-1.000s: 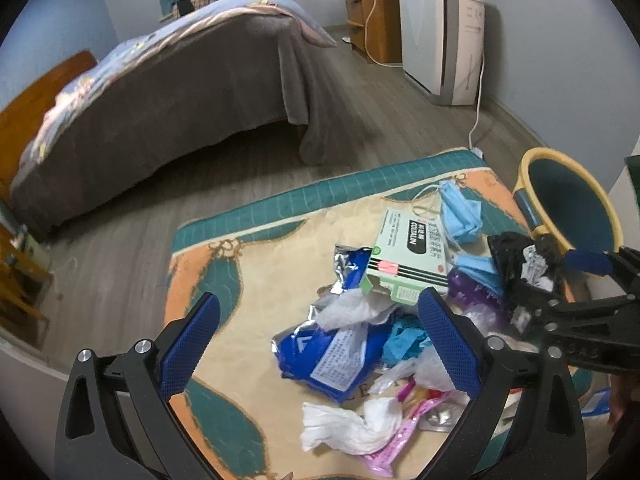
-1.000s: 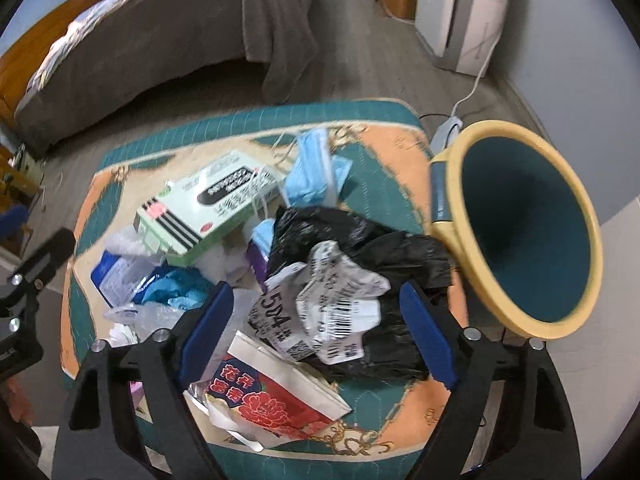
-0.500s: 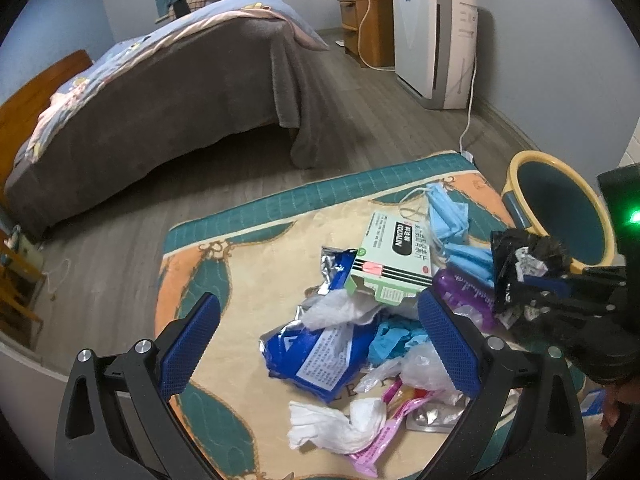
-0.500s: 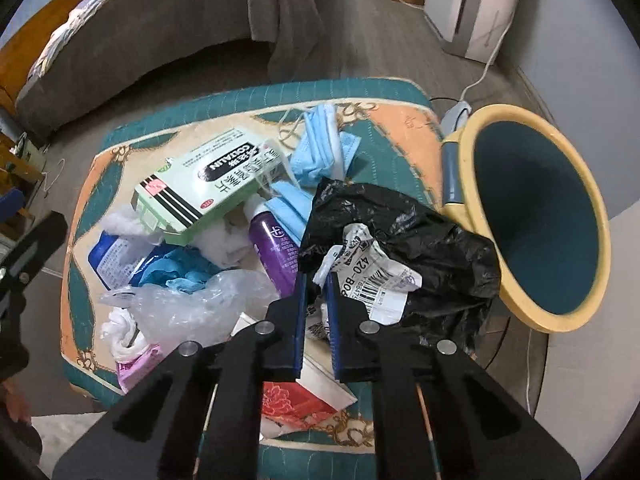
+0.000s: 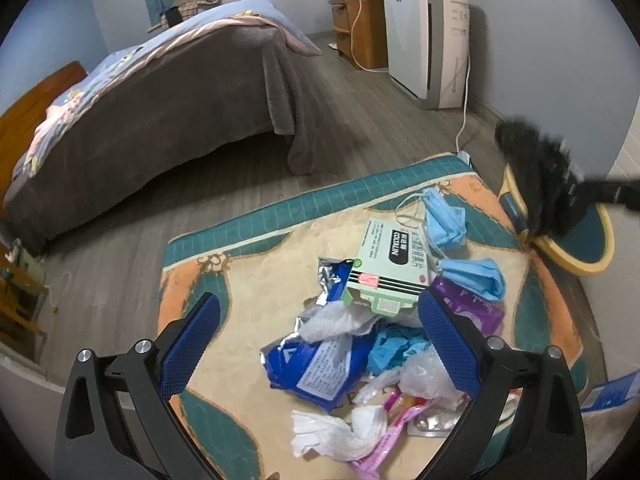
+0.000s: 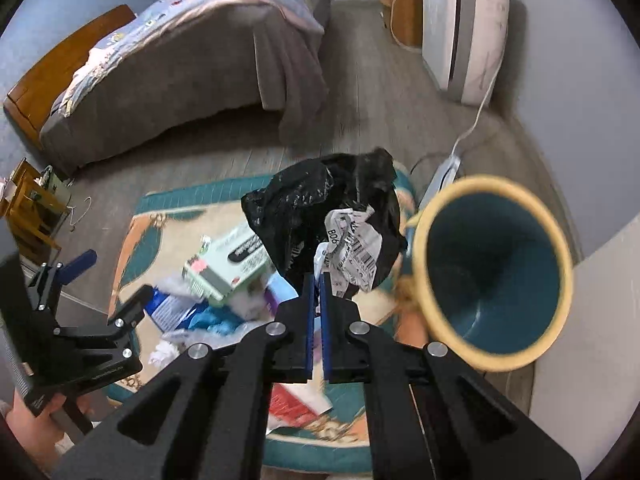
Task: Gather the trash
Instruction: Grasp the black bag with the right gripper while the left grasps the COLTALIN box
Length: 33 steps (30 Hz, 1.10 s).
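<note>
Since the earlier frames, the right gripper (image 6: 316, 280) has been closing its jaws onto the black bag (image 6: 320, 208) and is now carrying it clear of the mat (image 6: 168, 216), beside the bin (image 6: 492, 272). Its blue pads are sitting nearly together, pinching the bag's lower edge, with a crumpled white label (image 6: 354, 252) hanging against the plastic. In the left wrist view the bag (image 5: 536, 168) is showing blurred in front of the bin's yellow rim (image 5: 576, 264). The left gripper (image 5: 320, 344) is hanging with its jaws spread wide, gripping nothing, above the remaining litter: a blue wrapper (image 5: 316, 364), white tissue (image 5: 332, 432) and, farther off, a green box (image 5: 392, 260) and blue masks (image 5: 444, 220).
</note>
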Available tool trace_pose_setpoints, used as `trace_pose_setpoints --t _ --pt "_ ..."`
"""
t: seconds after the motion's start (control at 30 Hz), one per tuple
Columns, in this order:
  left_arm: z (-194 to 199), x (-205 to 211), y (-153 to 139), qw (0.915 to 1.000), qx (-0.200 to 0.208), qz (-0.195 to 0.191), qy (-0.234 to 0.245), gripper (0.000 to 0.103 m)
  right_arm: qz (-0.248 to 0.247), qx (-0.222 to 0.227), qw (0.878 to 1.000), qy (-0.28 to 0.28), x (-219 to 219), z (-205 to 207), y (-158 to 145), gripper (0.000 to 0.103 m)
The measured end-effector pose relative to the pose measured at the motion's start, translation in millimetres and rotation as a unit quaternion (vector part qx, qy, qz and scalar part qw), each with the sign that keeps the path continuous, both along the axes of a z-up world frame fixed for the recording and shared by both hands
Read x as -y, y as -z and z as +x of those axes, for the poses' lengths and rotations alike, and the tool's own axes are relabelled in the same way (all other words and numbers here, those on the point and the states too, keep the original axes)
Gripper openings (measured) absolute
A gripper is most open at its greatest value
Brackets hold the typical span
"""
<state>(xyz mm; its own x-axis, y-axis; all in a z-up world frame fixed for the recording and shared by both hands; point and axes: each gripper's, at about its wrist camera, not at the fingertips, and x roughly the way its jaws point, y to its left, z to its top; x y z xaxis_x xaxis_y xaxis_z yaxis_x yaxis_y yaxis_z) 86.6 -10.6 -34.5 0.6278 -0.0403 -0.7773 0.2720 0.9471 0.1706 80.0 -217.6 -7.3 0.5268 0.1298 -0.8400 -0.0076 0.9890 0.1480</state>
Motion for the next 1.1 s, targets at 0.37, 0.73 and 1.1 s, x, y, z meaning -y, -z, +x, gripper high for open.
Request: trace_pose_setpoints --t 0.37,0.73,1.1 --pt "59.4 6.5 40.2 0.9953 -0.081 -0.051 0.016 0.096 0.023 -0.001 1.000 0.003 22.5 21.4 15.8 0.002" --pt "78.8 69.1 95.9 0.9817 -0.158 0.038 0.099 0.081 0.048 -0.020 0.998 -0.025 24.7 41.7 31.9 0.002" --pt "63.0 72.6 56.6 0.9901 -0.063 0.062 0.109 0.073 0.073 -0.007 0.997 -0.025 32.3 39.7 24.3 0.002"
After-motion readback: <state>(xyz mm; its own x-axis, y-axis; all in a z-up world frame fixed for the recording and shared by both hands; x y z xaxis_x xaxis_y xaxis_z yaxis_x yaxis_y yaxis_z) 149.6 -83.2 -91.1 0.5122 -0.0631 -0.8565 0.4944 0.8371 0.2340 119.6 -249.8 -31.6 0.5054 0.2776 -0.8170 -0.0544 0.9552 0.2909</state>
